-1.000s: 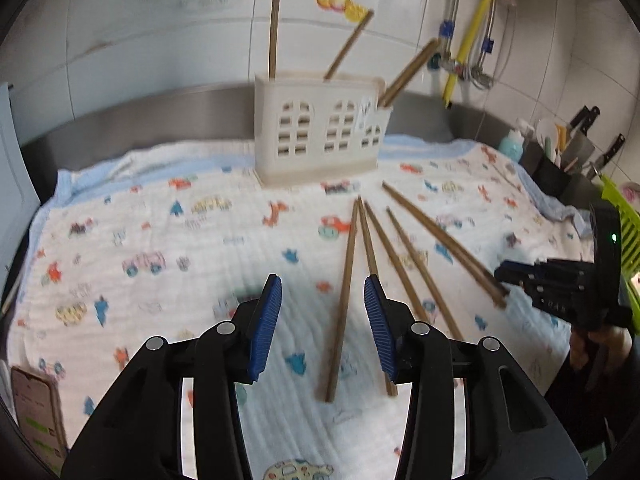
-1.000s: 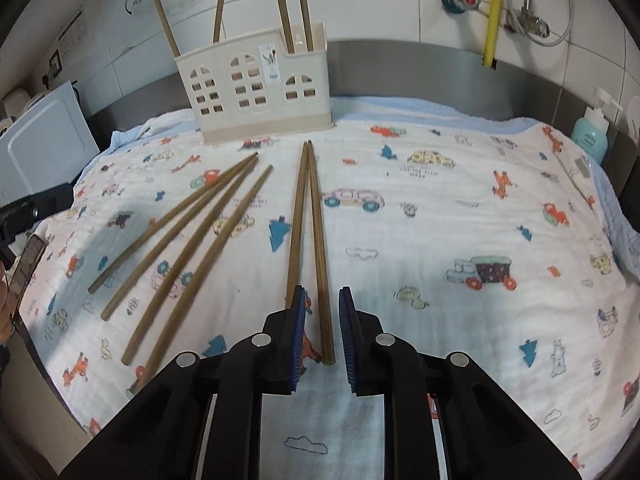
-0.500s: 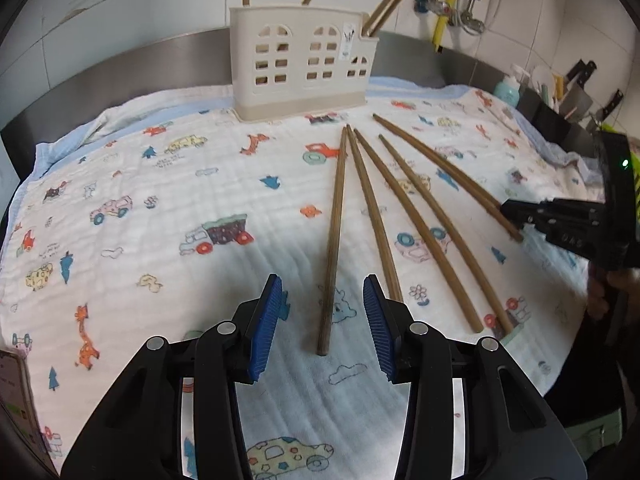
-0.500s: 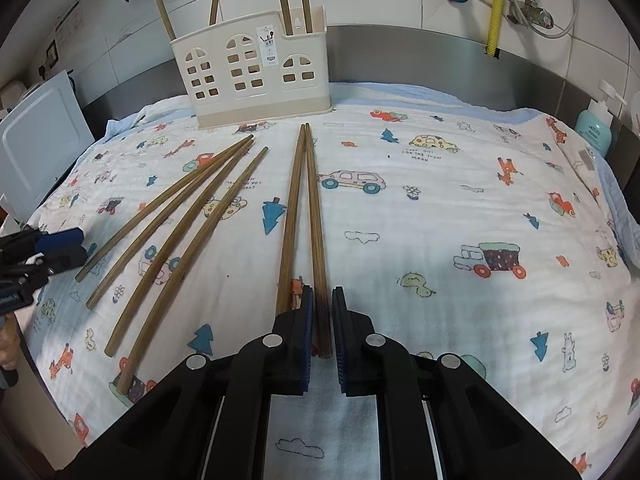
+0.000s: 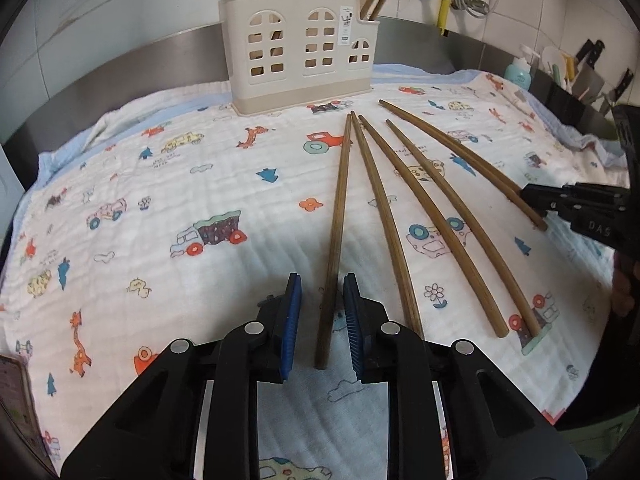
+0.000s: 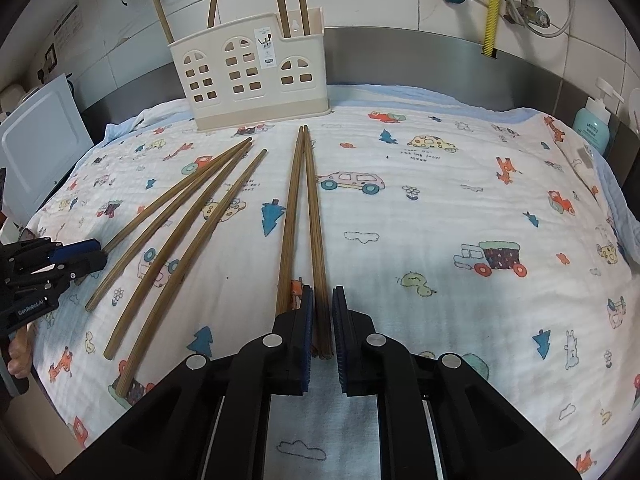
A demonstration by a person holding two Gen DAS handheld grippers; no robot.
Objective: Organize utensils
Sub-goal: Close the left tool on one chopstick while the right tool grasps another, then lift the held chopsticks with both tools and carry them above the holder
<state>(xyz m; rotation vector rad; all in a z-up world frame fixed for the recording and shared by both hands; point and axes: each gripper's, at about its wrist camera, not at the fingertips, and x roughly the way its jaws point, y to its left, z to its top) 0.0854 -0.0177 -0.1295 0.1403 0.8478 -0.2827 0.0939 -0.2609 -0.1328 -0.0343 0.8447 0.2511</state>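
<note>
Left wrist view: your left gripper [image 5: 322, 322] is closing around one chopstick [image 5: 336, 232] lying on the cloth [image 5: 160, 208]; contact looks unmade. Your right gripper [image 6: 322, 330] clamps another chopstick [image 6: 316, 240].

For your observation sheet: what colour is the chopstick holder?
Cream holder, seen best from the right wrist.

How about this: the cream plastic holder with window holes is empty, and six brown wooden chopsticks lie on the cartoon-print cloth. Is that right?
Not quite. The cream plastic holder with window holes is not empty: four brown wooden chopsticks stand in it, as the right wrist view shows. The six brown wooden chopsticks do lie on the cartoon-print cloth.
</note>
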